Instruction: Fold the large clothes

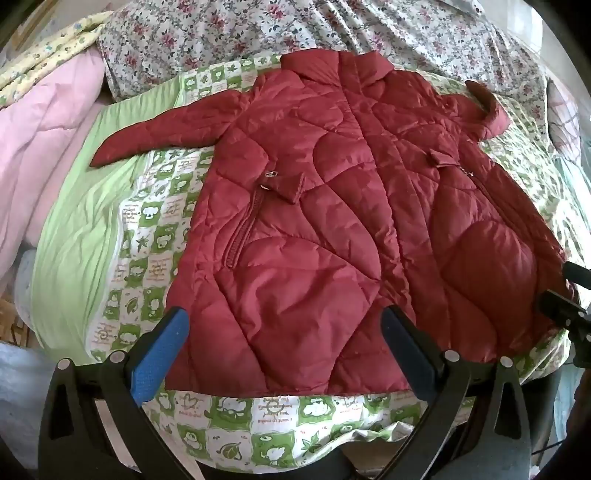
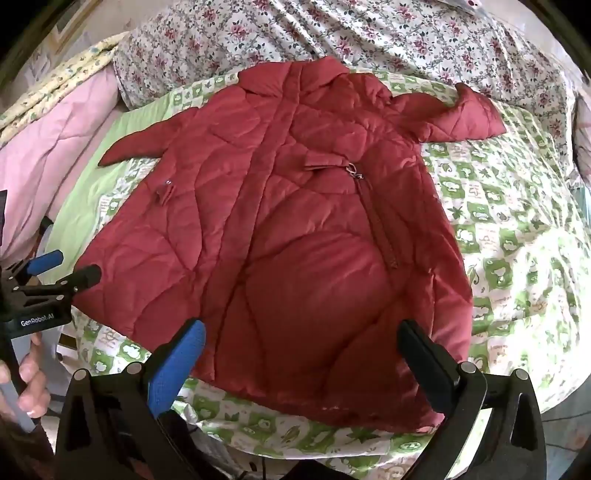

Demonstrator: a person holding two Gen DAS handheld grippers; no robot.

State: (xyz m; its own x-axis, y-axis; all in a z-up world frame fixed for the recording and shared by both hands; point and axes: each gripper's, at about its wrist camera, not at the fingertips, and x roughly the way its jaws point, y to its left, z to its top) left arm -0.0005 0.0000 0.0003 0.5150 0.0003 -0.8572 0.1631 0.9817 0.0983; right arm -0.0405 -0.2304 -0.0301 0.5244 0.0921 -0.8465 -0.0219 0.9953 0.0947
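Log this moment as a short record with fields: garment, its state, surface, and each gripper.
garment: red quilted coat
state: spread flat, front up, unfolded; both sleeves out to the sides
surface: green-and-white patterned sheet on a bed
left gripper: open, at the coat's hem, holding nothing
right gripper: open, at the hem, holding nothing
nearby: pink quilt, floral bedding
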